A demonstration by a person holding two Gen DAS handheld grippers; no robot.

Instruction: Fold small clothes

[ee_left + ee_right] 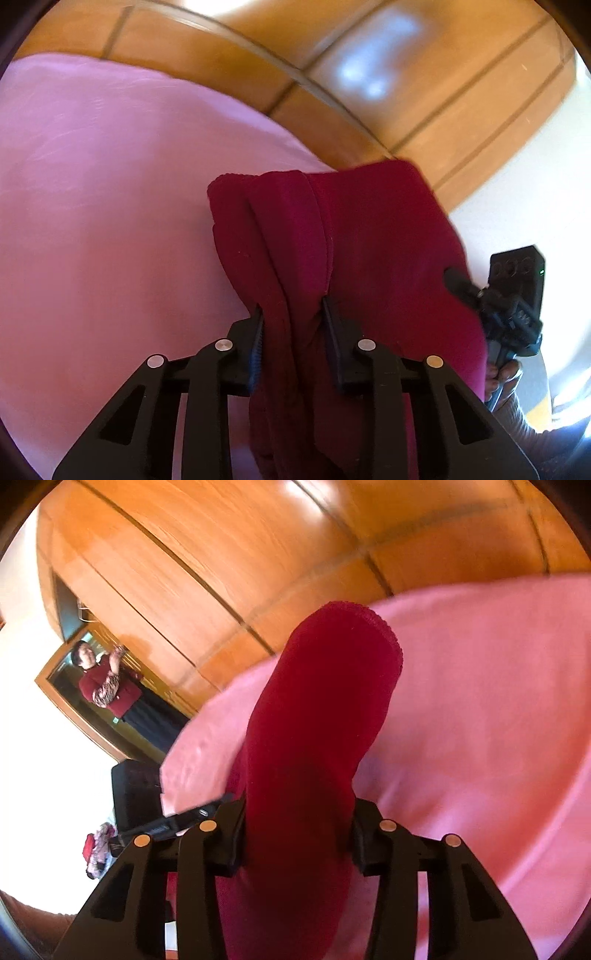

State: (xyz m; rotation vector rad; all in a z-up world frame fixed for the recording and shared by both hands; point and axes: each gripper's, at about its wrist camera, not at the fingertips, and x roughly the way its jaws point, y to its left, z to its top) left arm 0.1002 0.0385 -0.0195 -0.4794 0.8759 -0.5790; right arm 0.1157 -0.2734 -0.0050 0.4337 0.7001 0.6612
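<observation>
Soft, ribbed crimson garment [332, 236], bunched.

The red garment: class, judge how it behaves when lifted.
Probably floppy: the red garment bunches into folds between the left gripper jaws. Likely light and not slippery: the right gripper holds it draped, above the pink sheet.

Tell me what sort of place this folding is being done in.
Most likely a bedroom at home. A pink sheet covers a wide soft surface like a bed, wooden wardrobe-style panels line the wall behind it, and a framed mirror seems to reflect a person. Both grippers hold a dark red garment.
</observation>
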